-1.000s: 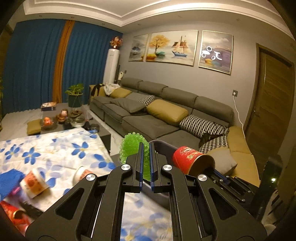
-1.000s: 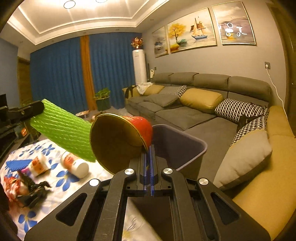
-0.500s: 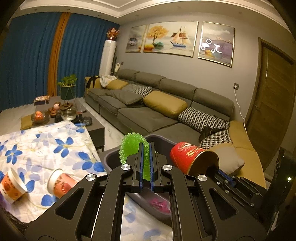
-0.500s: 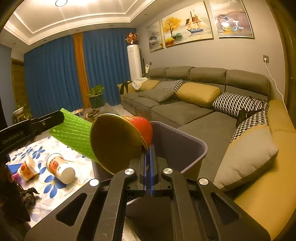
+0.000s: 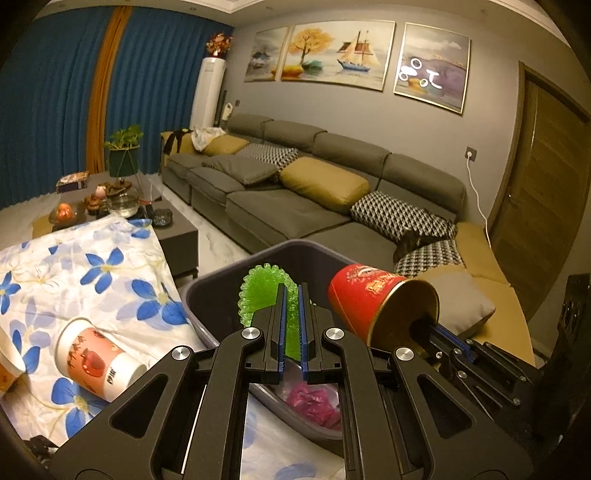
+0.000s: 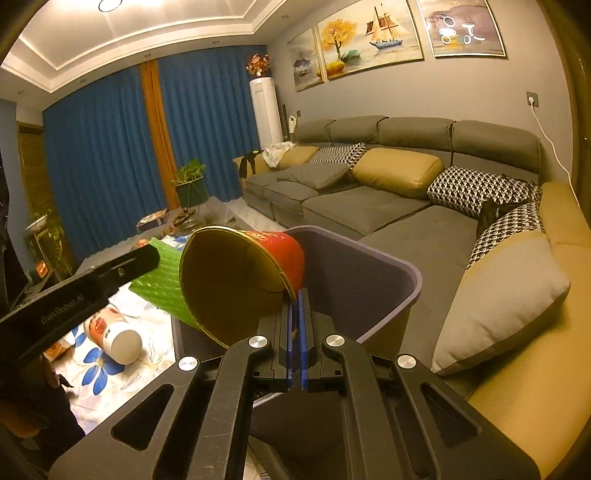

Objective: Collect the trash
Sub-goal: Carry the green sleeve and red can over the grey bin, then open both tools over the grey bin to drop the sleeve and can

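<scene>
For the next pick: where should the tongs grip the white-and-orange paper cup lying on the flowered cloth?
Grip the white-and-orange paper cup across its round body near the middle, coming from above. It lies on its side on the flowered cloth, so its rim is hard to pinch.

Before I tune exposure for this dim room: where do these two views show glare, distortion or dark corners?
Left wrist view: fisheye bends the door and curtains, corners vignette black, ceiling lights glare on the rightmost painting. Right wrist view: same warm dim cast, a bright ceiling spot, and the red cup looms large and slightly soft near the lens.
</scene>
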